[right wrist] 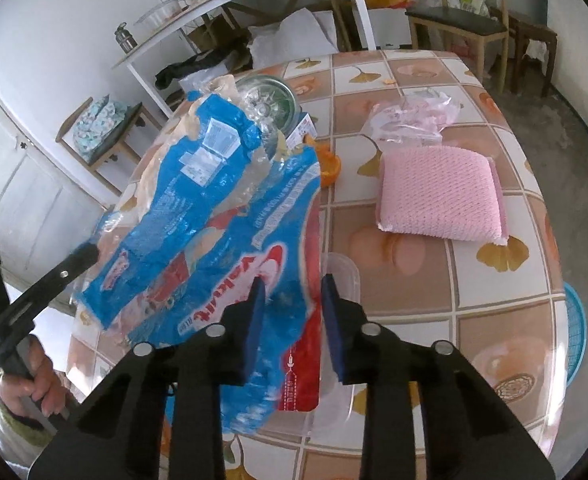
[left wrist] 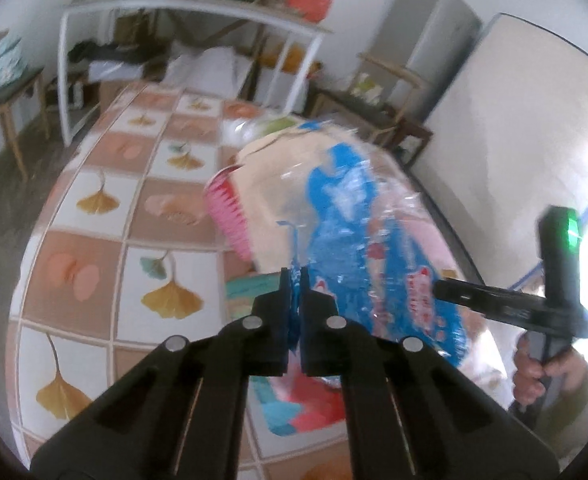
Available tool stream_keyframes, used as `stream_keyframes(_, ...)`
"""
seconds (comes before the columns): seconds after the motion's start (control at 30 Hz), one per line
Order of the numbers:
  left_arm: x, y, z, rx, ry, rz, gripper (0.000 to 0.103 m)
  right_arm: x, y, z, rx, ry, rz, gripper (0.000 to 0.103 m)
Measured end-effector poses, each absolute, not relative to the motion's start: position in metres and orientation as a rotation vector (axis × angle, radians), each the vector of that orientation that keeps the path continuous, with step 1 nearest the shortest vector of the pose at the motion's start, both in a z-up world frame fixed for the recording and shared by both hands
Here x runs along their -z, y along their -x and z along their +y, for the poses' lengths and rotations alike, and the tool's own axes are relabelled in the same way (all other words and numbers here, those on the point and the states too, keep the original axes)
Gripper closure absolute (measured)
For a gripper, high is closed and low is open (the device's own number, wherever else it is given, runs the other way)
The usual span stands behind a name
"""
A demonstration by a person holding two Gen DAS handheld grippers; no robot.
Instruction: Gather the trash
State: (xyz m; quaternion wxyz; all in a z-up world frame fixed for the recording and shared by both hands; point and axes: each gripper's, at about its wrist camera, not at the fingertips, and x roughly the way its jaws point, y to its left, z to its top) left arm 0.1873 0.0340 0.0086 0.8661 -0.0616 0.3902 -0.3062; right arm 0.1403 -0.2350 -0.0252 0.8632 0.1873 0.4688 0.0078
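Left wrist: left gripper [left wrist: 293,276] pinches crinkled plastic bag [left wrist: 346,216].

Daylight glare whitens the left wrist view's right edge; both fisheye views are curved and slightly motion-blurred.

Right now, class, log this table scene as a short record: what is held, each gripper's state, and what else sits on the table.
held item: blue plastic wrapper, lifted above the table
left hand-held gripper: shut on the blue plastic wrapper's edge
right hand-held gripper: jaws apart, wrapper edge between them, contact unclear
table: tiled leaf-pattern cloth
also on table: pink sponge, clear crumpled bag, orange peel
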Motion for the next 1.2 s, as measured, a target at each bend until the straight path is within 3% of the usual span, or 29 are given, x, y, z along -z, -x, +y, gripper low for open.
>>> stream_keyframes(0.17, -0.028, -0.164, 0.020, 0.755, 0.123, 0.770, 0.101, 0.024, -0.139, -0.236, -0.049, -0.431, 0.973, 0.093)
stream_keyframes(0.27, -0.034, -0.154, 0.009, 0.815, 0.114, 0.762, 0.101, 0.024, -0.137, -0.236, -0.073, -0.446, 0.967, 0.095)
stream_keyframes(0.47, -0.022, -0.139, -0.023, 0.918, 0.082, 0.819, 0.101, 0.029, -0.132, -0.240, -0.154, -0.532, 0.957, 0.097)
stream_keyframes(0.7, 0.032, -0.135, -0.067, 0.949, -0.041, 0.981, 0.101, 0.027, -0.124, -0.245, -0.270, -0.660, 0.929, 0.098)
stream_keyframes(1.0, 0.038, -0.137, -0.070, 0.954, -0.041, 0.995, 0.101, 0.010, -0.112, -0.246, -0.380, -0.667, 0.883, 0.098)
stream_keyframes(1.1, 0.040, -0.139, -0.067, 0.956, -0.040, 0.996, 0.101, 0.000, -0.108, -0.261, -0.358, -0.673, 0.836, 0.090)
stream_keyframes(1.17, 0.042, -0.134, -0.067, 0.956, -0.041, 0.997, 0.101, -0.002, -0.107, -0.280, -0.320, -0.738, 0.808, 0.060)
stream_keyframes(1.2, 0.042, -0.134, -0.067, 0.956, -0.041, 0.997, 0.101, -0.002, -0.107, -0.287, -0.306, -0.763, 0.796, 0.052)
